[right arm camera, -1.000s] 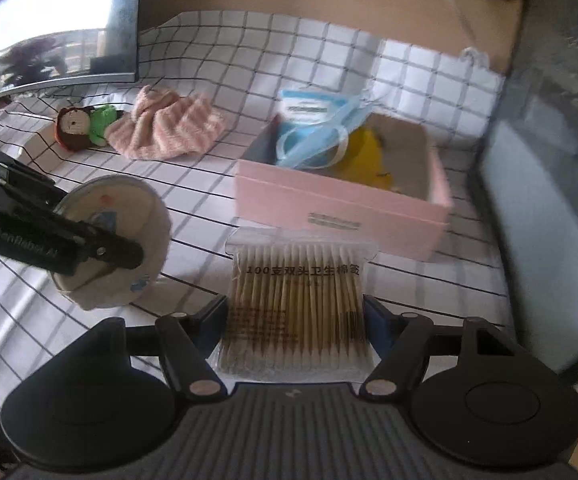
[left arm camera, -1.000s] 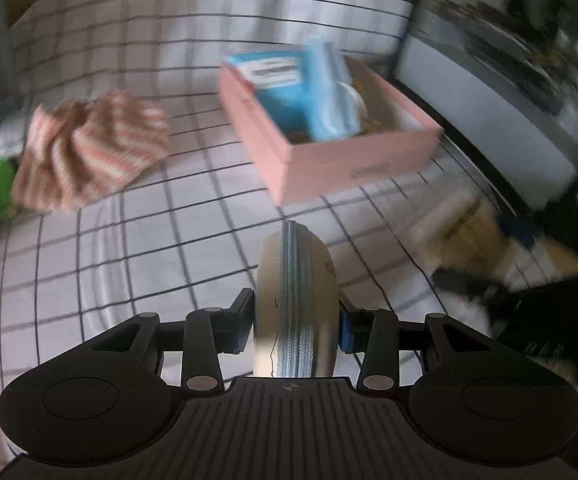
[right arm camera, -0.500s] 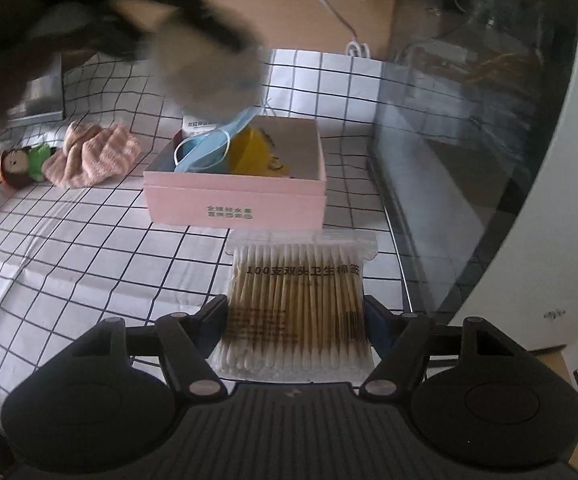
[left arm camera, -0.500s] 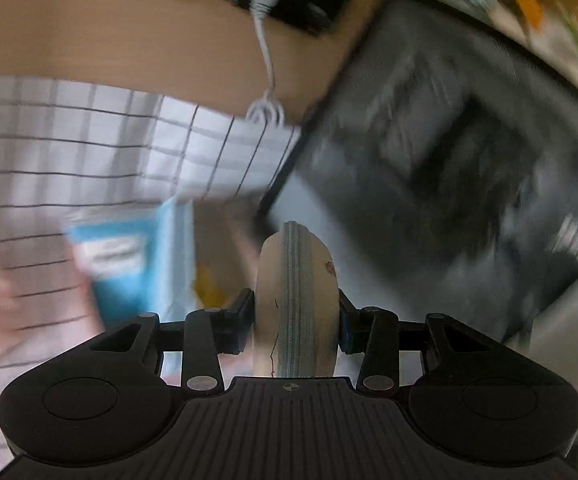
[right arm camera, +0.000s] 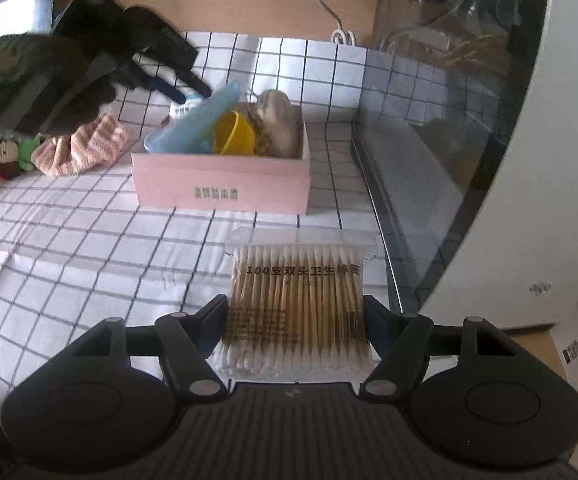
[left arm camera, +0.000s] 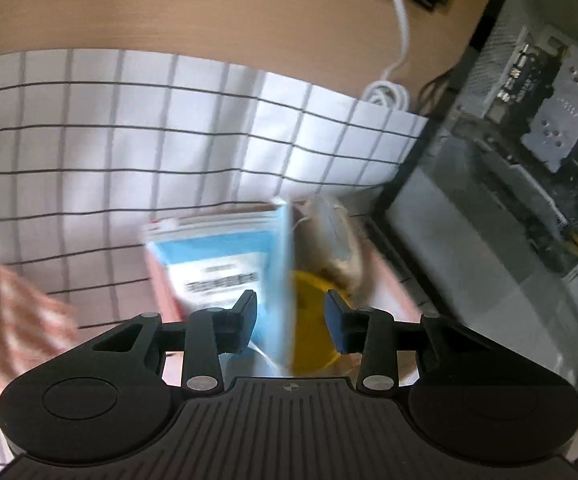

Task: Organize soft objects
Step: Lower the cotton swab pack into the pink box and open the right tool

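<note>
Above the pink box [right arm camera: 225, 184], which stands on the checked cloth [right arm camera: 89, 248], the left gripper [left arm camera: 291, 320] is held with nothing between its fingers; its jaws are closing on empty air. In its own blurred view the box's contents are seen below the fingertips: a blue-and-white packet [left arm camera: 217, 264], a yellow item [left arm camera: 309, 320] and a beige round pouch [left arm camera: 341, 240]. From the right wrist view the same gripper [right arm camera: 193, 88] is seen at upper left, carried by a dark-gloved hand [right arm camera: 49, 84] and pointed down toward the box's far left corner. The beige round pouch [right arm camera: 277, 124] is seen lying inside the box at its right end, against the far wall, beside the yellow item [right arm camera: 235, 136] and the blue packet [right arm camera: 197, 124], which is tilted against the left side.

The right gripper [right arm camera: 295, 324] is pinched on a clear pack of cotton swabs [right arm camera: 297, 300], the pads being pressed on the pack's two sides, and it is held over the cloth on the near side of the box, well apart from it.

To the left of the box a pink striped knitted cloth [right arm camera: 85, 148] is crumpled on the table, with a small doll in green [right arm camera: 13, 156] just beside it. A glass-sided computer case [left arm camera: 521, 168] stands along the right edge of the cloth, and a white cable [left arm camera: 397, 52] runs over the wooden desk [left arm camera: 169, 8] behind it
</note>
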Tool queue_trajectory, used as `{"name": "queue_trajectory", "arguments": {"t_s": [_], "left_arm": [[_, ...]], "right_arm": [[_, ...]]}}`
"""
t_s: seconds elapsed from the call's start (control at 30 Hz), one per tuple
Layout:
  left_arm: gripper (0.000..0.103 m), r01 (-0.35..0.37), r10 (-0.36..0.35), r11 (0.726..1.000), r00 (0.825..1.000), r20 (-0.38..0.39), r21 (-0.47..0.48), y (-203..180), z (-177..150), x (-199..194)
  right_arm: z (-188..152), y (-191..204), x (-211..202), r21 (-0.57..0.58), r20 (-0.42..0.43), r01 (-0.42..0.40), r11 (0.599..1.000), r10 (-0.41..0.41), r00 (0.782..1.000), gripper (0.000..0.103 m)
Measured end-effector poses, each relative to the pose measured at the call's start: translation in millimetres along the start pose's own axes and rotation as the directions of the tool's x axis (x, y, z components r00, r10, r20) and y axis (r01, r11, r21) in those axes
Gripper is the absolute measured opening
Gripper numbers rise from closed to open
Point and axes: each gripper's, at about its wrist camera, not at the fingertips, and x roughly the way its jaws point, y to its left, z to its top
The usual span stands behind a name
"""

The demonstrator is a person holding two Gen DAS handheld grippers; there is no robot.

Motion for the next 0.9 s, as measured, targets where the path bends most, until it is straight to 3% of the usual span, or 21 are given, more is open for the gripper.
{"name": "queue_trajectory", "arguments": {"t_s": [0.13,0.27,0.4,0.53,0.57,0.67,0.77,0.9], "left_arm": [[0.041,0.059,-0.056,0.994,0.998,0.035,-0.097,15,-9,-13],[0.041,0.121,-0.098,0.979,0.985,0.142,-0.162,18,-18,-51],[0.041,0.166,-0.12,0.958,0.973,0.198,-0.233,27,-39,-91],[0.041,0.166,-0.11,0.941,0.974,0.196,-0.294,39,-63,-113],[0.041,0.161,-0.105,0.937,0.976,0.191,-0.308,43,-70,-117],[0.041,0.123,-0.066,0.928,0.983,0.169,-0.352,59,-92,-129],[0.041,0.077,-0.02,0.916,0.989,0.146,-0.395,77,-116,-142],[0.041,0.023,0.032,0.882,0.994,0.108,-0.471,103,-149,-150]], "right_arm": [[21,7,1,-0.031,0.042,-0.025,0.999,0.027,0.999,0.071],[55,25,4,-0.111,0.13,-0.032,0.993,0.046,0.99,0.071],[101,55,21,-0.152,0.261,-0.056,0.987,0.095,0.961,0.071],[154,80,57,-0.114,0.354,-0.097,0.989,0.132,0.926,0.072],[163,87,70,-0.114,0.347,-0.115,0.987,0.148,0.926,0.075],[166,105,105,-0.132,0.248,-0.136,0.982,0.166,0.954,0.075],[141,115,125,-0.133,0.151,-0.131,0.982,0.15,0.977,0.075],[103,120,121,-0.153,0.113,-0.097,0.983,0.115,0.987,0.075]]}}
